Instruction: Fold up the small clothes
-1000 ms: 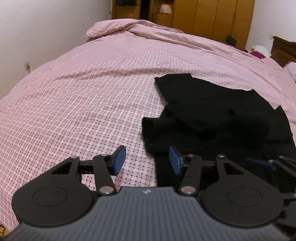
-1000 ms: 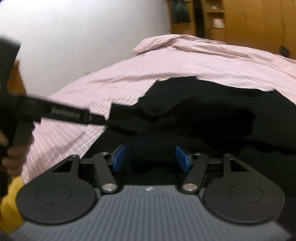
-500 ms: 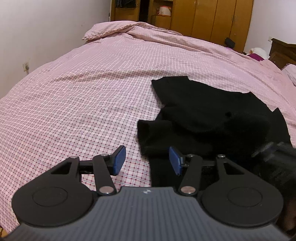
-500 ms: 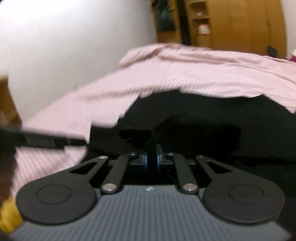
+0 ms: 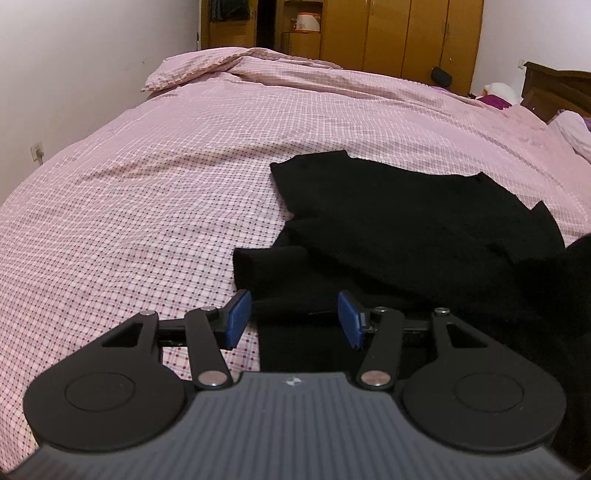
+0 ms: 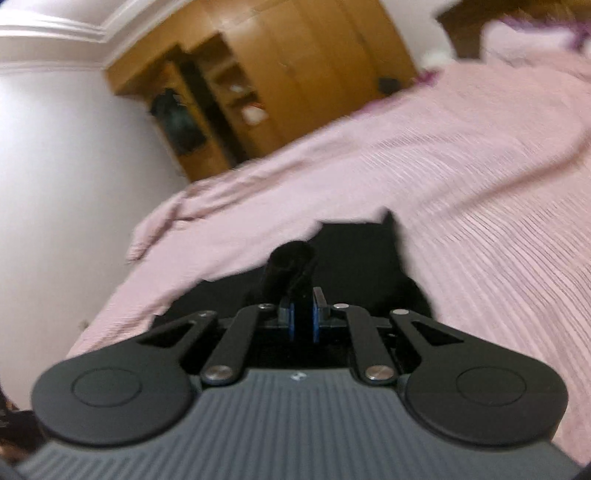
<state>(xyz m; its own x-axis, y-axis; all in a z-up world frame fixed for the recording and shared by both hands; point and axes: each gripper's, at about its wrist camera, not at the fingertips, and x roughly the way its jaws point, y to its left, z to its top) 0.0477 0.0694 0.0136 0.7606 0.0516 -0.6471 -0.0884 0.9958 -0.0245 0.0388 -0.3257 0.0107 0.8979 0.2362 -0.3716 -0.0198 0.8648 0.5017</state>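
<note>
A black garment (image 5: 413, 229) lies partly folded on the pink checked bed cover (image 5: 147, 206). My left gripper (image 5: 293, 319) is open and empty, low over the garment's near left edge, with a black cuff (image 5: 266, 269) just ahead of its blue pads. My right gripper (image 6: 302, 315) is shut on a fold of the same black garment (image 6: 291, 266) and holds it lifted and tilted above the rest of the cloth. This view is blurred.
A rumpled pink duvet end (image 5: 236, 66) lies at the far side of the bed. Wooden wardrobes (image 5: 402, 33) stand behind it. A white wall (image 5: 74, 66) runs along the left. A dark headboard (image 5: 554, 92) and pillow are at the far right.
My right gripper closed on a fold of the black garment and lifted it up, swinging and tilting. The left gripper stayed open and shifted slightly over the garment's left edge.
</note>
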